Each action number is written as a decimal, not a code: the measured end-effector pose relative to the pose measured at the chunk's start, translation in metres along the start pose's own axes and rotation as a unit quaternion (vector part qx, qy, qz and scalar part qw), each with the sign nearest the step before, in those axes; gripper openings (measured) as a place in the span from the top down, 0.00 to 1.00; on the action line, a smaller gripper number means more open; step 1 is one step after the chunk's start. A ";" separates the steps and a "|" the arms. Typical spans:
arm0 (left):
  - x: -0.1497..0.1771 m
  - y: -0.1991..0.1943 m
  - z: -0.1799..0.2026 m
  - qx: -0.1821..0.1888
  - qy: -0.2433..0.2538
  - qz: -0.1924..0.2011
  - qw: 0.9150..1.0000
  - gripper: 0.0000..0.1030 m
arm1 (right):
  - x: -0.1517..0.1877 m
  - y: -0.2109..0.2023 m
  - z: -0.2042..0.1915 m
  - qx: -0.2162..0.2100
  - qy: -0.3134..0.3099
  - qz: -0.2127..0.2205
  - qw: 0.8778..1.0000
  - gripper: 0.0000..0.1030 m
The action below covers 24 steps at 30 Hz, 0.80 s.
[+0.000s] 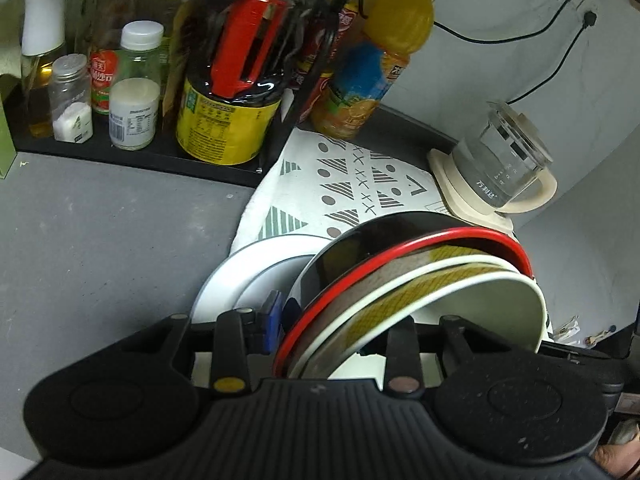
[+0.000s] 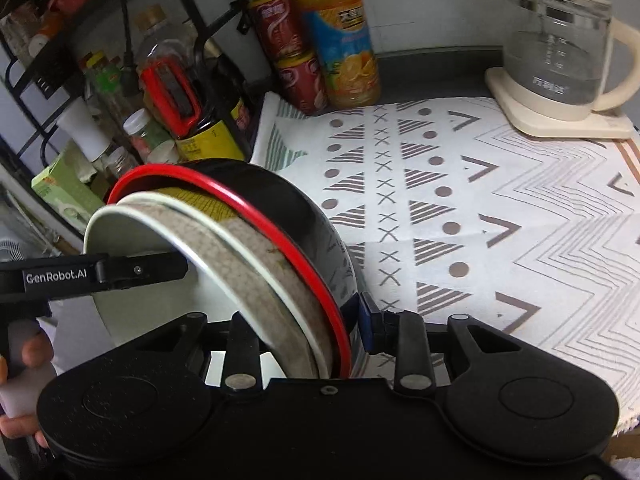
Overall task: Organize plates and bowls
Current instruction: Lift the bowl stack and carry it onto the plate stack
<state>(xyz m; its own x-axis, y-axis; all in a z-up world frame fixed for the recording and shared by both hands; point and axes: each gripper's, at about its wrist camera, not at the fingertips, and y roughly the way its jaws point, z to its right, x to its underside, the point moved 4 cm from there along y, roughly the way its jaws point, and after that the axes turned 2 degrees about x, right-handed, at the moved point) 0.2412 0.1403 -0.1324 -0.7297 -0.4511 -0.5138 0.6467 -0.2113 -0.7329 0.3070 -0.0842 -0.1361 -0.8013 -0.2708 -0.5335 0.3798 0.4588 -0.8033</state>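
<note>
a nested stack of bowls [image 1: 400,280] is held tilted on edge above the patterned cloth [image 2: 500,208] on the grey worktop [image 1: 100,240]. the outer black bowl with red rim [image 2: 288,208] is seen with two cream bowls [image 2: 160,248] inside. left gripper [image 1: 340,332] jaws are closed on the stack's rim; right gripper [image 2: 332,328] jaws are clamped on the same stack. a white plate [image 1: 248,272] is seen lying just beside the stack. a glass kettle [image 2: 560,64] is stood at the far corner.
</note>
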 end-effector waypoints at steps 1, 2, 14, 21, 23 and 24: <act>0.001 -0.001 -0.002 0.000 -0.003 -0.001 1.000 0.69 | -0.001 0.000 -0.001 -0.002 -0.002 -0.001 1.000 0.71; 0.002 -0.002 -0.004 0.000 -0.009 -0.003 1.000 0.69 | -0.001 0.000 -0.002 -0.005 -0.002 -0.004 1.000 0.71; 0.013 0.001 -0.027 -0.002 -0.067 -0.030 0.997 0.69 | 0.006 0.018 -0.001 -0.026 0.015 -0.042 0.999 0.71; 0.009 0.002 -0.028 -0.002 -0.068 -0.018 0.998 0.69 | 0.003 0.023 0.003 -0.040 0.025 -0.035 0.998 0.71; 0.008 0.003 -0.028 -0.002 -0.067 -0.013 0.998 0.69 | 0.002 0.025 0.004 -0.043 0.027 -0.034 0.998 0.72; 0.007 0.004 -0.029 -0.003 -0.069 -0.012 0.998 0.69 | 0.001 0.027 0.005 -0.046 0.030 -0.034 0.998 0.72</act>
<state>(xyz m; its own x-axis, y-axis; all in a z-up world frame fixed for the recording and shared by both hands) 0.2320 0.1614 -0.1518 -0.7077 -0.5608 -0.4297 0.6273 -0.2189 -0.7474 0.3191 -0.0763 -0.1594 -0.8511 -0.2536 -0.4596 0.2816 0.5184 -0.8075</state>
